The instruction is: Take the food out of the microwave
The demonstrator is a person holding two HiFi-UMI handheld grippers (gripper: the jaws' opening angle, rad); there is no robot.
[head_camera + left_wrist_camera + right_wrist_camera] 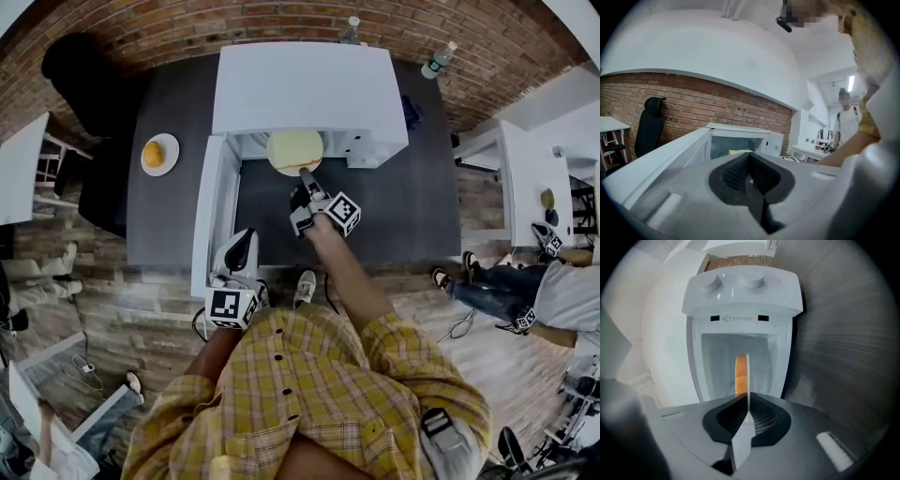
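Observation:
A white microwave [309, 89] stands on the dark table [422, 187] with its door [208, 206] swung open to the left. A white plate of pale yellow food [294, 150] sits at the oven's mouth. My right gripper [307, 178] is shut on the plate's near rim. In the right gripper view the plate [746, 373] shows edge-on between the pads of the right gripper [748, 411], with orange food [740, 373] on it and the microwave [740, 291] behind. My left gripper [242, 246] hangs by the door's outer end. The left gripper [750, 178] is shut on nothing.
A small plate with an orange [159, 155] lies on the table left of the microwave. Two bottles [349, 30] [438, 59] stand at the back. A black chair [80, 70] is at far left. A person [562, 291] sits at the right, by a white table [525, 178].

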